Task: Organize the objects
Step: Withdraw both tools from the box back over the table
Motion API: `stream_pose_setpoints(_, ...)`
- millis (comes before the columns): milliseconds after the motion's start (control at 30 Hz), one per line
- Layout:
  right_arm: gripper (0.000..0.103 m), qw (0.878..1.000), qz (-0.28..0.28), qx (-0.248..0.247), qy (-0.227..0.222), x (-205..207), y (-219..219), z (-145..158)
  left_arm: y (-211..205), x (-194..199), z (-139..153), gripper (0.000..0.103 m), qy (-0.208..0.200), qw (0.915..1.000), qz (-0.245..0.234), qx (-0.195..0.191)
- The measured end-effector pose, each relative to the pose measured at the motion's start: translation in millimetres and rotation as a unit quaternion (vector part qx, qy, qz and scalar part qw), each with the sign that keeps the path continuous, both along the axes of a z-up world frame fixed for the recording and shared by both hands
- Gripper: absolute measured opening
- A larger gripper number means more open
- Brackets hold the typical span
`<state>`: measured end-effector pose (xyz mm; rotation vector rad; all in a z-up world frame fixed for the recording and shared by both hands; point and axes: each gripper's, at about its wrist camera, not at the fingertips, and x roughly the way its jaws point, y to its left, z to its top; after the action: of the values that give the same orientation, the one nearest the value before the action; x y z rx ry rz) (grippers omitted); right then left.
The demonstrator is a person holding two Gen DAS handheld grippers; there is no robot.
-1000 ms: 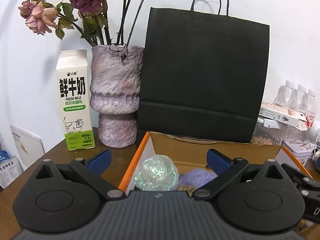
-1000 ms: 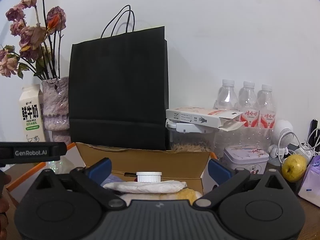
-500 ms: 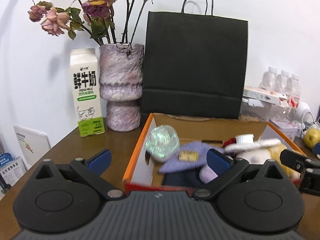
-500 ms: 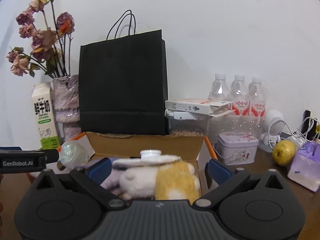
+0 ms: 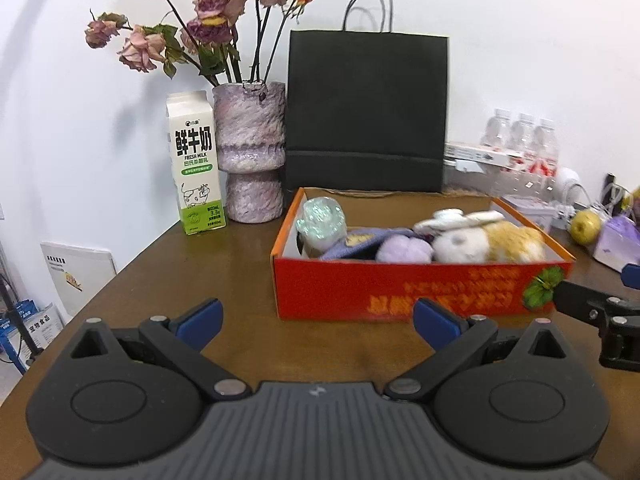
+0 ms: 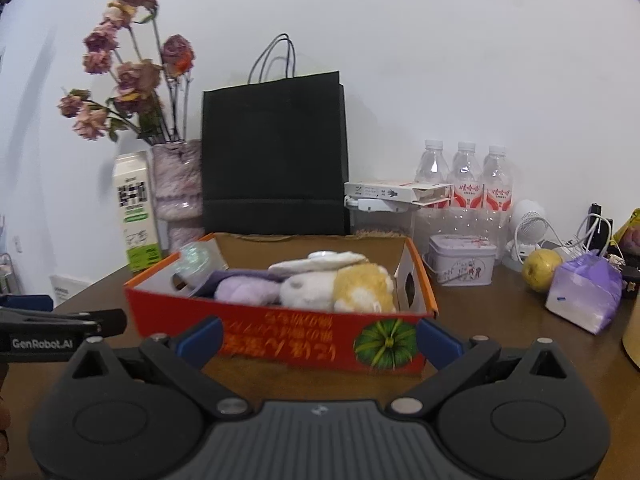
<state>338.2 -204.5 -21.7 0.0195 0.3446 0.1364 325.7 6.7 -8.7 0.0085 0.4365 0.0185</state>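
- I see the red cardboard box [image 5: 420, 288] with orange rims sitting on the brown wooden table [image 5: 240, 276], just beyond both my tools; its glossy near wall carries orange print and a green leaf motif.
- Packed inside: an iridescent, crinkly ball [image 5: 322, 222] at the left end, a purple knitted cloth [image 5: 360, 240], a soft lilac pompom [image 5: 404, 249], and a fluffy white-and-yellow plush [image 5: 484, 238] towards the right.
- My left gripper [image 5: 316, 318] is spread wide, blue pads apart, nothing between them.
- My right gripper [image 6: 318, 336] is likewise agape and empty, its pads flanking the box's near wall in view.
- Behind the box stands a matte black paper bag [image 5: 366, 112] with cord handles.
- Left of it, a mottled purple textured vase [image 5: 250, 156] holds dried roses [image 5: 204, 24]; a milk carton [image 5: 196, 164] stands beside it.
- On the far right: clear plastic water bottles [image 6: 466, 184], an embossed tin [image 6: 460, 264], a yellow-green pear [image 6: 540, 270].
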Motion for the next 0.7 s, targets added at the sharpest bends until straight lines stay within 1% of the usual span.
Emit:
stream_pose_setpoints(100, 0.103, 1.0, 0.011, -0.001, 0.004, -28.3, 1.8, 7.4, -1.3, -30.1, 5.4, 0.103, -0.001, 1.0, -0.005, -0.002)
stream_pose_setpoints(233, 0.103, 1.0, 0.016, -0.009, -0.004, -71.6, 4.8, 19.9, -1.6, -69.0, 13.4, 0.103, 0.003, 1.0, -0.004, 0.0)
stream_pose_setpoints(400, 0.103, 1.0, 0.02, 0.0, -0.005, -123.9, 3.1, 30.0, 2.2, -118.0, 28.9, 0.103, 0.004, 1.0, -0.002, 0.001)
stream_pose_setpoints(533, 0.103, 1.0, 0.021, 0.002, -0.008, -159.4, 1.5, 35.4, 3.2, -152.5, 37.0, 0.103, 0.007, 1.0, -0.001, -0.001)
stream_pose_setpoints(700, 0.103, 1.0, 0.024, 0.004, -0.015, -189.9, 0.9, 42.0, 1.1, -183.7, 43.5, 0.103, 0.001, 1.0, -0.002, 0.003)
